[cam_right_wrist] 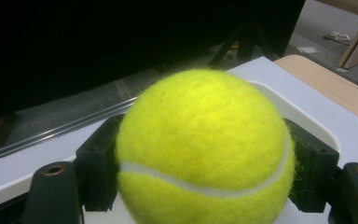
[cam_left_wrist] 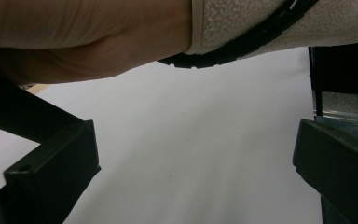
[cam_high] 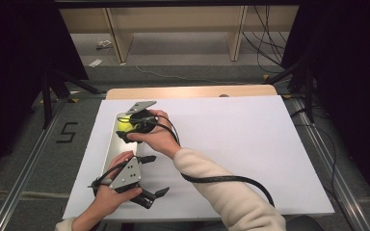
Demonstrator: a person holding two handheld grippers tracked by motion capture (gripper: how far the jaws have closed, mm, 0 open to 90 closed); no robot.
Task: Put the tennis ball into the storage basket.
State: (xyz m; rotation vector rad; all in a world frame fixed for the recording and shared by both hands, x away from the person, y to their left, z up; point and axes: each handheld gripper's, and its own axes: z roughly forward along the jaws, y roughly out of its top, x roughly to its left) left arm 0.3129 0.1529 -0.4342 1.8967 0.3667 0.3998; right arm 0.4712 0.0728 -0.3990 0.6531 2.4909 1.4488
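While the right gripper [cam_high: 127, 126] reaches across to the left part of the table, its 2 black jaws are clamped on a yellow-green tennis ball [cam_high: 124, 125], 1 jaw against each flank of the ball. From the right gripper view, the tennis ball [cam_right_wrist: 205, 149] sits squarely between the jaws, its white seam curving across the lower half, and the fuzzy felt presses against both pads. Behind the ball the curved rim of a white tray [cam_right_wrist: 307, 123] shows, so the ball is held over that tray; whether it touches the tray floor I cannot tell. On the high view the white tray [cam_high: 110, 144] is a long narrow one lying lengthwise along the left side of the white sheet [cam_high: 231, 144] that covers the wooden table [cam_high: 188, 91].

Nearer the person, the left gripper [cam_high: 151, 195] lies low over the front left part of the sheet, close beside the near end of the tray, with its jaws spread wide apart and nothing between them. From the left gripper view, its 2 jaws stand far apart at either edge over bare white sheet [cam_left_wrist: 191, 154], and the person's right forearm in a cream sleeve [cam_left_wrist: 279, 23] crosses above, with the black cable [cam_left_wrist: 242, 44] trailing along it.
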